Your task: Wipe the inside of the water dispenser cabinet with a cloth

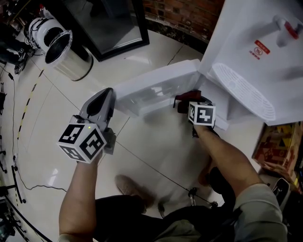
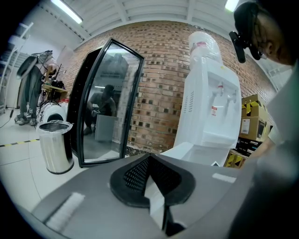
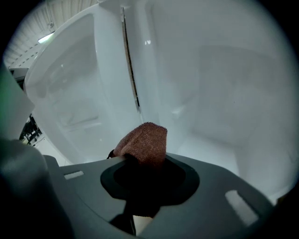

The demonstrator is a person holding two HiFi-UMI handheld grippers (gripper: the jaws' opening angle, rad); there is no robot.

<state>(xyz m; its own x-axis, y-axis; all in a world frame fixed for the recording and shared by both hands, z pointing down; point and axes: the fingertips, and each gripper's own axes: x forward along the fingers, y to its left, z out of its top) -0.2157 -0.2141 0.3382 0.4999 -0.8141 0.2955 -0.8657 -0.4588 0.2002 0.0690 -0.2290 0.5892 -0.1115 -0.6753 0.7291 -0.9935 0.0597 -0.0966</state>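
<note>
In the head view the right gripper's (image 1: pixel 188 102) jaw tips are hidden behind its marker cube and the dark red cloth (image 1: pixel 181 99) bunched at them. They sit right at the mouth of the cabinet (image 1: pixel 226 116) under the water dispenser (image 1: pixel 251 56), and the cabinet's inside is out of sight from here. The frame edge cuts the dispenser off at the top and right. One white door (image 1: pixel 156 90) stands swung open to the left. The left gripper (image 1: pixel 108 93) sits just beside the door's free end, and whether it touches is unclear. There is one steel bin (image 1: pixel 66 54) and one glass-fronted case (image 1: pixel 113 23). The floor (image 1: pixel 156 151) is pale glossy tile, and a brick wall (image 1: pixel 184 12) runs behind.

In the left gripper view the jaws are pressed together with nothing between them. The dispenser carries one bottle (image 2: pixel 203 44) and two taps (image 2: pixel 219 89). Cardboard boxes (image 2: pixel 247 123) at the right are partly hidden, so their number is unclear. Strip lights run along a white ceiling.

In the right gripper view the jaws are clamped on the one cloth. A reddish-brown fold bulges out above them, and the pinched part is lost in shadow. The cabinet's white walls fill the view, soft and blurred, with one dark seam (image 3: pixel 131 74) running down them. Whether the cloth touches a wall cannot be made out
</note>
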